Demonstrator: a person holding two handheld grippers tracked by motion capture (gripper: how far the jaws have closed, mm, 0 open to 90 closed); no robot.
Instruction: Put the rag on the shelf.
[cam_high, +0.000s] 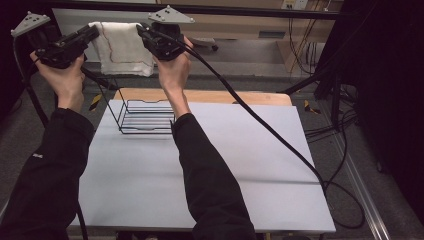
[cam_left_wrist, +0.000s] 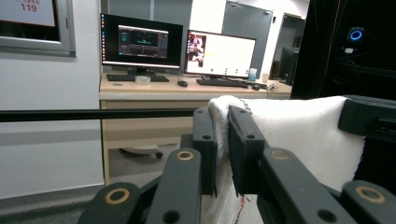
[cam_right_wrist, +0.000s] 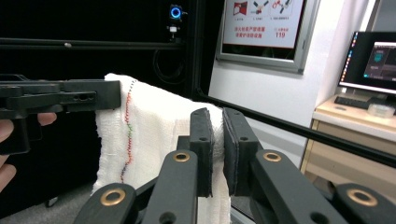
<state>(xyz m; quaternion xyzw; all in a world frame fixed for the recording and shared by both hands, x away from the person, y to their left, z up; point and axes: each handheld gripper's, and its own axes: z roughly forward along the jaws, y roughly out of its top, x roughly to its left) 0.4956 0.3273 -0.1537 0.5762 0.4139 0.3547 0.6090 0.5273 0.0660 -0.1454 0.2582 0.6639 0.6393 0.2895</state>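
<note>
Both the left tongs (cam_left_wrist: 223, 140) and the right tongs (cam_right_wrist: 217, 144) are clamped on the white towel (cam_high: 122, 47), held spread above the wire rack (cam_high: 145, 117); next, probably drape it evenly over a rail.

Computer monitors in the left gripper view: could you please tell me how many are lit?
2: a dark-screened monitor at left on the desk, a bright one right beside it.

- The person's left hand (cam_high: 62, 75) holds the black two-fingered left gripper (cam_high: 92, 32) raised high, its fingers (cam_left_wrist: 205, 140) pinched nearly together, pointing away and to the right.
- The right hand (cam_high: 174, 70) lifts the black right gripper (cam_high: 142, 31) to the same height, fingers (cam_right_wrist: 201, 140) clamped close, pointing left.
- Both black-sleeved forearms (cam_high: 200, 165) reach forward and upward.
</note>
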